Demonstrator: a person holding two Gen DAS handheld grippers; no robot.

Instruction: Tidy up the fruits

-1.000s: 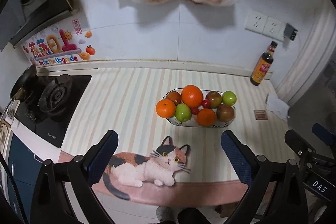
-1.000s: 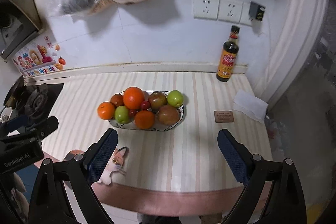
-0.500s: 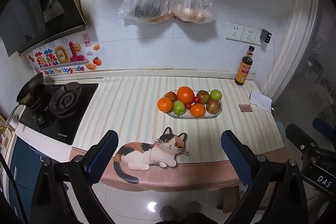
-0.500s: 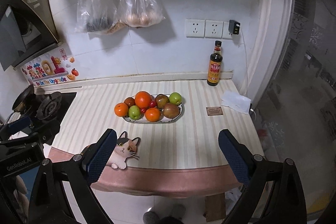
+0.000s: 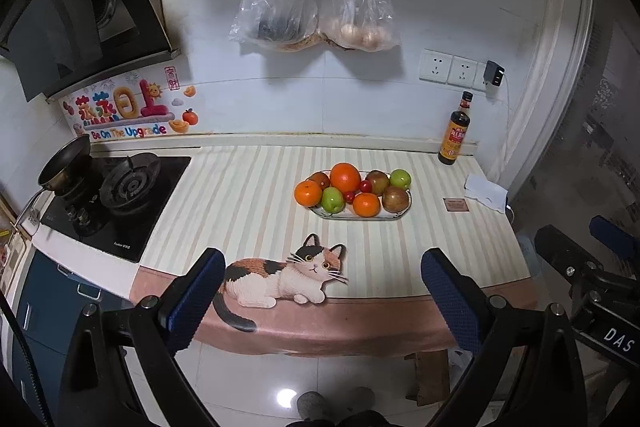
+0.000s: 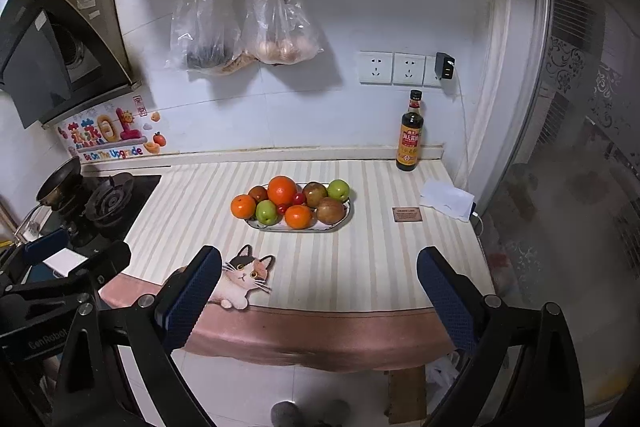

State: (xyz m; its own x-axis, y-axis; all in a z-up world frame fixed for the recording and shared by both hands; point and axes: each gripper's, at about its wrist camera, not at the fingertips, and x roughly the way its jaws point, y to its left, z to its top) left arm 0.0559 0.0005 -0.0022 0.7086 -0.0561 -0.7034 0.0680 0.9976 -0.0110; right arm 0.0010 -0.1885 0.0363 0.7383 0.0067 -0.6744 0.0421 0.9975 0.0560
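An oval plate [image 5: 396,215] [image 6: 334,227] stands mid-counter, piled with fruit: a large orange [image 5: 345,177] [image 6: 282,190], two smaller oranges [image 5: 308,193] [image 5: 366,205], green apples [image 5: 333,199] [image 5: 400,179], brownish-red apples [image 5: 395,199] and small red cherry tomatoes [image 5: 365,186]. My left gripper [image 5: 324,303] is open and empty, held well back from the counter's front edge. My right gripper [image 6: 320,301] is open and empty, also back over the floor.
A cat-shaped mat [image 5: 280,277] lies at the counter's front edge. A gas hob [image 5: 120,195] with a pan [image 5: 64,163] stands at the left. A sauce bottle [image 5: 456,131], a white tissue [image 5: 486,193] and a brown card [image 5: 455,205] are at the right. Bags and scissors hang on the wall.
Both grippers have drawn back and up from the counter, so the plate looks smaller and farther. Both stay open and empty. The fruit has not moved.
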